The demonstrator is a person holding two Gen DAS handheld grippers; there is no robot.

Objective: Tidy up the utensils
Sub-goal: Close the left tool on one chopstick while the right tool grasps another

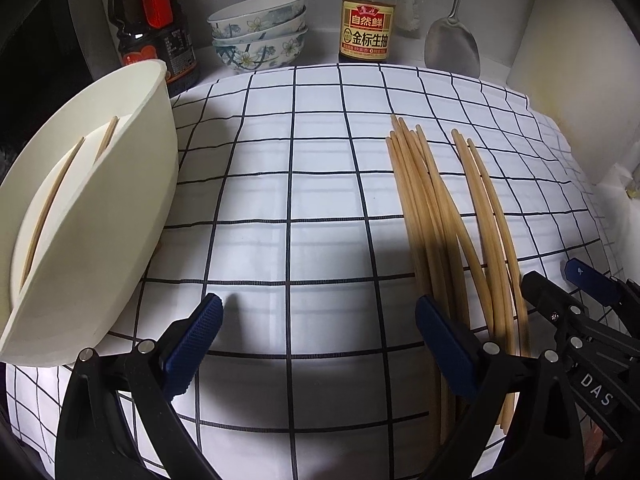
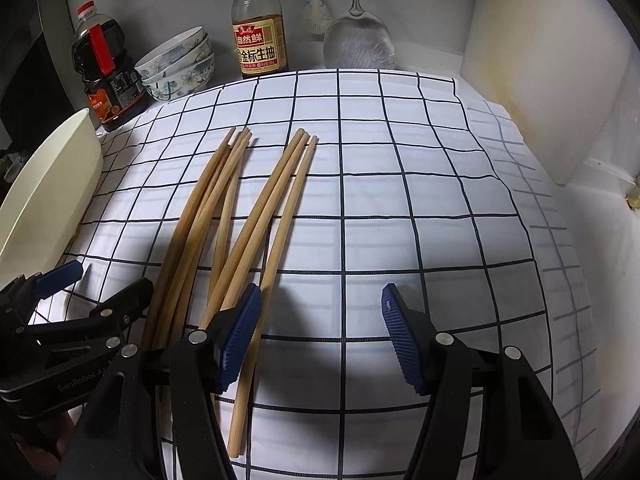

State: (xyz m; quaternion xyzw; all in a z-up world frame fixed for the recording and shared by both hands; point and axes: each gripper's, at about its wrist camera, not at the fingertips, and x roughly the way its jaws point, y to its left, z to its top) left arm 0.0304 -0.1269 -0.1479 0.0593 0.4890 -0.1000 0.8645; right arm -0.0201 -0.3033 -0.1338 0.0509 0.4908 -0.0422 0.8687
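Note:
Several wooden chopsticks (image 1: 436,216) lie in a loose bundle on the checked cloth (image 1: 280,200); they also show in the right wrist view (image 2: 240,216). A cream container (image 1: 88,216) lies tipped on its side at the left, with two chopsticks (image 1: 56,204) inside; its rim shows in the right wrist view (image 2: 48,196). My left gripper (image 1: 320,344) is open and empty, left of the bundle. My right gripper (image 2: 320,332) is open and empty, its left finger (image 2: 240,340) over the bundle's near ends. It shows at the right edge of the left wrist view (image 1: 568,296).
At the back stand a dark sauce jug (image 1: 152,20), stacked floral bowls (image 1: 260,32), a soy sauce bottle (image 1: 366,16) and a metal spatula (image 1: 452,44). A white wall (image 2: 552,80) borders the right side.

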